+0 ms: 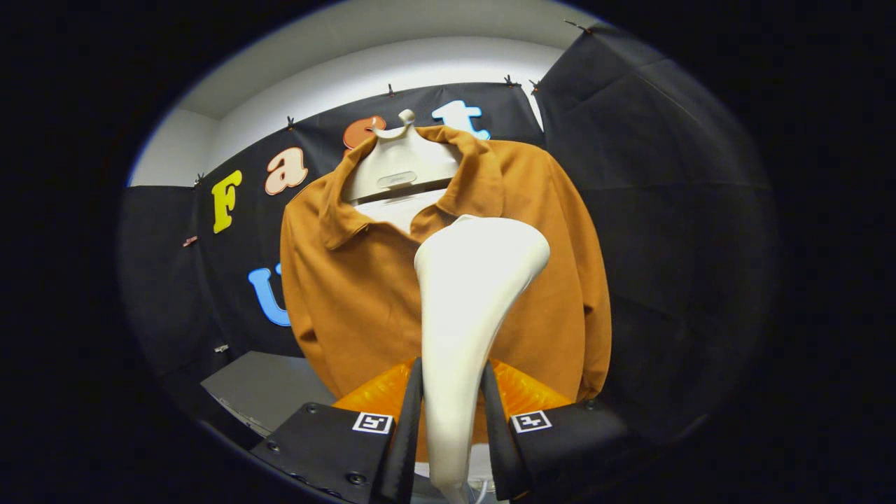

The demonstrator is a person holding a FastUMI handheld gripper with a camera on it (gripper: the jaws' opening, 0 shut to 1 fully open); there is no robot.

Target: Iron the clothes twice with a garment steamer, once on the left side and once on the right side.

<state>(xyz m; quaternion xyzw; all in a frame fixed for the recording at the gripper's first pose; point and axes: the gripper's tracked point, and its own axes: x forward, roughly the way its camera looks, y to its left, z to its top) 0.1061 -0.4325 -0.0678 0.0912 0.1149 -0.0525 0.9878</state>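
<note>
1. A black cloth wall (665, 210) closes the booth at the back and on the right, pinned along its top edge with small clips; above it there is a plain white wall (392, 66).
2. A brown collared shirt (364, 294) hangs in front of the cloth, facing me. Its collar lies open and its sleeves drop down at both sides. The fabric looks smooth, with only soft folds near the sleeves.
3. A white steamer (465, 301) stands upright in front of the shirt. Its wide head sits at the shirt's chest just below the collar opening, a little to the right of the middle line, and its handle narrows downward. I cannot tell whether the head is touching the cloth.
4. The hand-held gripper (451, 420) is closed narrow on the steamer's handle, one finger pressing on each side of it.
5. A pale hanger (400, 164) with a broad neck plate fills the shirt's collar, its hook curling at the top.
6. A grey desk (262, 388) corner shows below the shirt's left sleeve, beyond the fingers.
7. An orange ridged piece (521, 392) sits just behind the fingers, under the shirt's hem.
</note>
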